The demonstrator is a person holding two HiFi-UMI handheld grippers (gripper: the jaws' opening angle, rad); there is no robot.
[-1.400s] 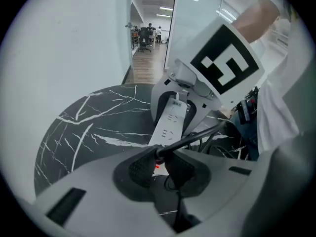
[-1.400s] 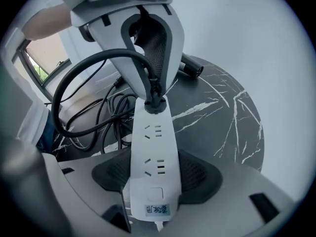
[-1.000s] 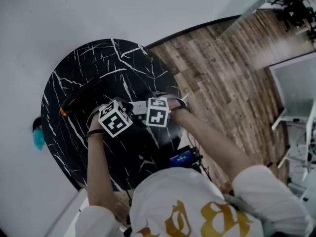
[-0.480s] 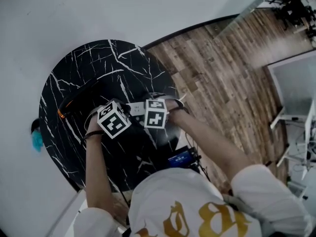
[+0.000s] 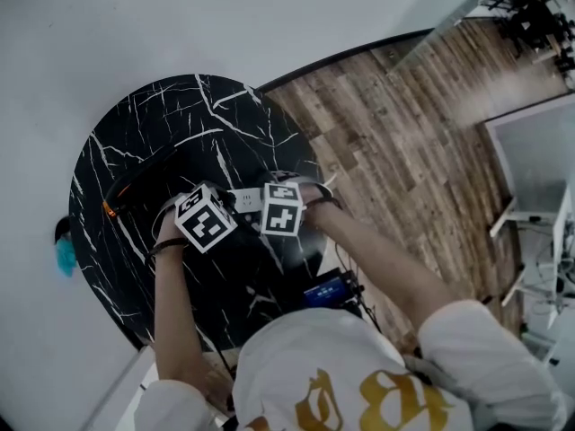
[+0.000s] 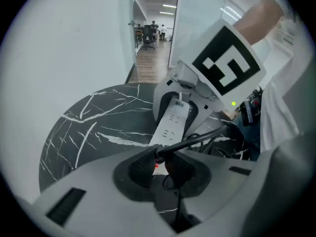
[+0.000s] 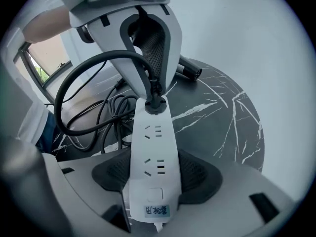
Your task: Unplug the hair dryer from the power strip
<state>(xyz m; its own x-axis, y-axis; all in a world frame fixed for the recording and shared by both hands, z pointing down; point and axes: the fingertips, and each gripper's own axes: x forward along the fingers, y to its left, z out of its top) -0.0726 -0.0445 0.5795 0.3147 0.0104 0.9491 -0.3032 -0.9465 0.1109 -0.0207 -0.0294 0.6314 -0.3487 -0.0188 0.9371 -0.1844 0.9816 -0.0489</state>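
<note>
A white power strip [image 7: 152, 157] lies on the round black marble table [image 5: 135, 124]. My right gripper [image 7: 154, 174] is shut on its near end, a pad pressed against each long side. The hair dryer's black plug [image 7: 154, 102] sits in the socket at the far end. My left gripper [image 6: 159, 167] is shut on that plug [image 6: 163, 157], pointing steeply down. The black cable [image 7: 84, 83] loops away from the plug. The dark hair dryer [image 5: 139, 182] with an orange ring lies left of both grippers. In the head view the marker cubes hide the jaws.
Coiled black cables [image 7: 98, 112] lie on the table beside the strip. The table edge and wood floor [image 5: 404, 133] are to the right. A small device with a blue screen [image 5: 328, 288] sits near the person's body. A blue object [image 5: 65, 254] lies off the table's left.
</note>
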